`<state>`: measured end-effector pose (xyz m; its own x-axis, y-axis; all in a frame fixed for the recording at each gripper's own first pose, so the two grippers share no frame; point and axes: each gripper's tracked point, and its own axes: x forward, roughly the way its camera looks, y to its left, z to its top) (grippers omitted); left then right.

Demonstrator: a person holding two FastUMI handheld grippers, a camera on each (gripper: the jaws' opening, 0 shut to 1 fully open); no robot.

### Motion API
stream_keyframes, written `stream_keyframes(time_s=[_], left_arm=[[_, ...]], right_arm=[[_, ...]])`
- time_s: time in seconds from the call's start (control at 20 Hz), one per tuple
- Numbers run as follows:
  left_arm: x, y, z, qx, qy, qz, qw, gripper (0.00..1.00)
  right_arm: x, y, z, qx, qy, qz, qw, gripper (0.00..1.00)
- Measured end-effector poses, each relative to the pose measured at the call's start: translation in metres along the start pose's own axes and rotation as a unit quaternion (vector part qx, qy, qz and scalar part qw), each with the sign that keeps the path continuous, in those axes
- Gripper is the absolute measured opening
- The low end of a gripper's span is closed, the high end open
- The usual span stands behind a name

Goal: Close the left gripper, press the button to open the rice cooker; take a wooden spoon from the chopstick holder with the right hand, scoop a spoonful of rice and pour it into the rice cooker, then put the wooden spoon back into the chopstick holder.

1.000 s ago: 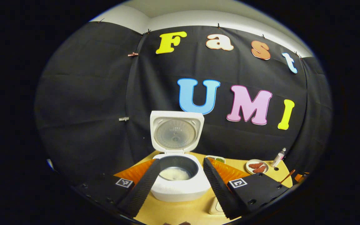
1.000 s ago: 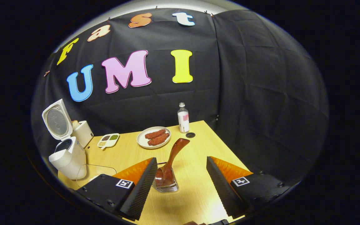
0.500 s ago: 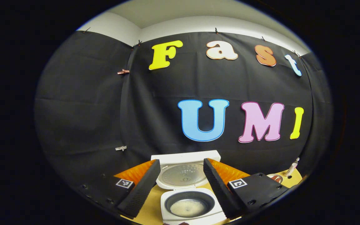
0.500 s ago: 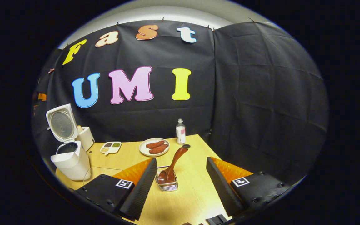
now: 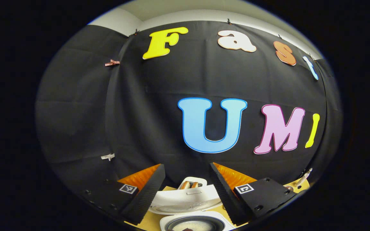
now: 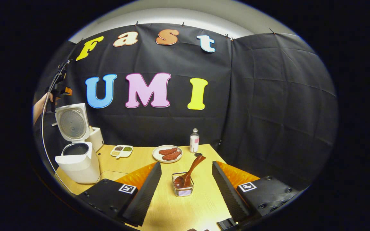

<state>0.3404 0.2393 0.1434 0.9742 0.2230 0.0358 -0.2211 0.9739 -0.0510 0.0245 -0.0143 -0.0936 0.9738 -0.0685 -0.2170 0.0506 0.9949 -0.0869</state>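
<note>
**Rice cooker open, spoon resting in its holder**

Looking along the left gripper (image 5: 187, 192) from its own view: jaws standing wide apart, gripping nothing, hanging above the rice cooker (image 5: 191, 200) with the raised lid lying between the fingers and the inner pot (image 5: 194, 224) peeking in at the bottom edge. Sitting just behind the lid, a toaster (image 5: 191, 184) holding slices of bread. Showing at the far right edge, a small bottle (image 5: 303, 177) on the wooden table (image 5: 146, 221).

Looking along the right gripper (image 6: 186, 189) from its own view: jaws likewise spread wide, holding nothing, hovering over the table (image 6: 178, 211). Standing on the table between the two fingers, though apart from both, the clear chopstick holder (image 6: 182, 190), with the wooden spoon (image 6: 189, 171) resting inside it, bowl down and handle leaning up to the right. Sitting at the table's left end, the white rice cooker (image 6: 77, 160), lid (image 6: 72, 121) standing upright and pot exposed. Lying farther back: a divided dish of grains (image 6: 121, 150), a plate of sausages (image 6: 167, 154) and the bottle (image 6: 194, 140), in a row from left to right. Appearing above the cooker at the left edge, a hand (image 6: 40, 104) holding the other gripper, too small for judging its jaws there.
</note>
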Motion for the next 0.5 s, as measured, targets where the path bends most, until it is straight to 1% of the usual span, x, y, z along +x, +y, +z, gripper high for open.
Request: stream_keyframes(time_s=[0.1, 0.15, 0.25, 0.3, 0.35, 0.4, 0.45, 0.5], left_arm=[[0.020, 0.009, -0.025, 0.021, 0.033, 0.006, 0.999, 0.95], [0.025, 0.007, -0.033, 0.020, 0.043, 0.001, 0.999, 0.95], [0.028, -0.002, -0.045, -0.002, 0.063, -0.018, 0.998, 0.95], [0.027, -0.008, -0.056, -0.011, 0.083, -0.028, 0.996, 0.95], [0.025, -0.005, -0.057, -0.007, 0.080, -0.023, 0.997, 0.95], [0.022, -0.005, -0.056, -0.004, 0.087, -0.019, 0.996, 0.99], [0.018, -0.008, -0.059, -0.005, 0.090, -0.011, 0.996, 0.97], [0.015, -0.009, -0.060, -0.004, 0.095, -0.006, 0.995, 0.98]], right_arm=[[-0.006, 0.011, -0.001, -0.008, -0.001, 0.005, 1.000, 0.99], [-0.010, 0.016, -0.003, -0.011, 0.000, 0.008, 1.000, 0.99], [-0.015, 0.023, -0.011, -0.011, 0.006, 0.013, 1.000, 0.99], [-0.016, 0.027, -0.016, -0.009, 0.012, 0.017, 1.000, 1.00], [-0.018, 0.031, -0.018, -0.004, 0.014, 0.020, 1.000, 1.00], [-0.018, 0.035, -0.015, 0.004, 0.011, 0.026, 1.000, 1.00], [-0.018, 0.037, -0.012, 0.012, 0.006, 0.030, 0.999, 1.00], [-0.017, 0.037, -0.010, 0.017, 0.002, 0.032, 0.999, 1.00]])
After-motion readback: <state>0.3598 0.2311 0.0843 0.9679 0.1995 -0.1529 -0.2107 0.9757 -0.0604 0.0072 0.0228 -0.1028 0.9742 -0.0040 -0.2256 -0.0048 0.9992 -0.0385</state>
